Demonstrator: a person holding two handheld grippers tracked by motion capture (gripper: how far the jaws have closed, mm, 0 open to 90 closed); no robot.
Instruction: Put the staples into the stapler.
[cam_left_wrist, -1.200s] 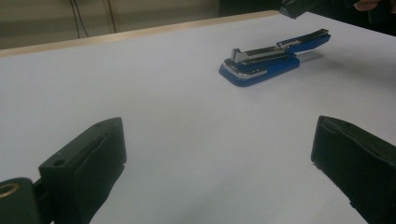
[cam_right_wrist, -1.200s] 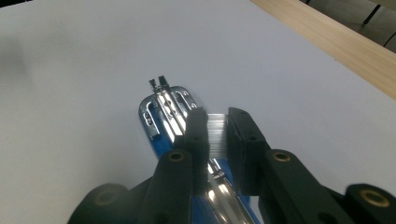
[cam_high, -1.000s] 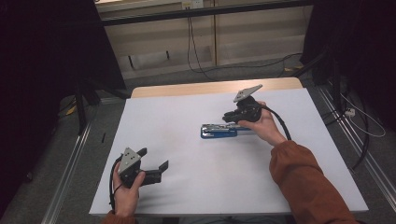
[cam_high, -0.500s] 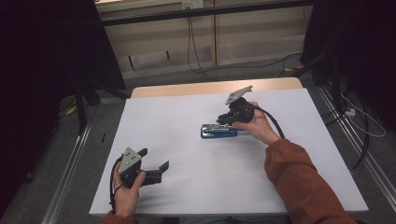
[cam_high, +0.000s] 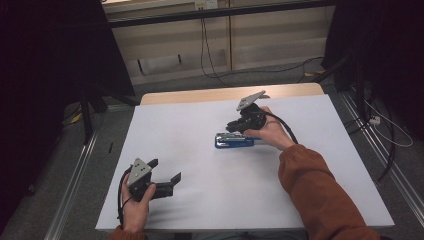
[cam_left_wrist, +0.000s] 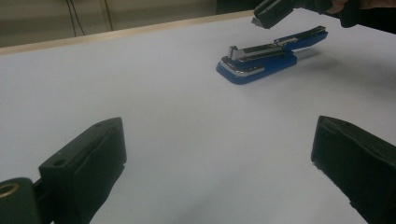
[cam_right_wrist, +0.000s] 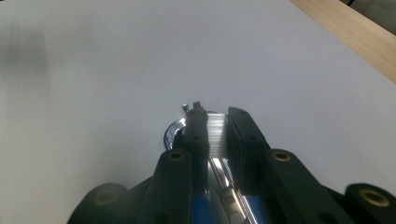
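White covering spans the table (cam_high: 210, 200); no writing is readable. From the left, the left gripper (cam_high: 167, 180) rests near the front edge, jaws wide and empty. One blue stapler (cam_high: 234, 141) lies mid-table, long axis left-right. The right gripper (cam_high: 231, 128) has its jaws narrowed over the stapler's top.

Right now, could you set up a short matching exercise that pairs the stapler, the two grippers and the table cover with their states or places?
Things:
1. blue stapler
2. left gripper
3. right gripper
4. white table cover

States or places:
A. jaws wide apart, nothing between them, near the table's front edge
B. spread over the table, with a wooden strip bare at the far edge
C. lying flat mid-table, its silver top part showing
D. jaws narrowed over the stapler's top

Pairs: 1-C, 2-A, 3-D, 4-B
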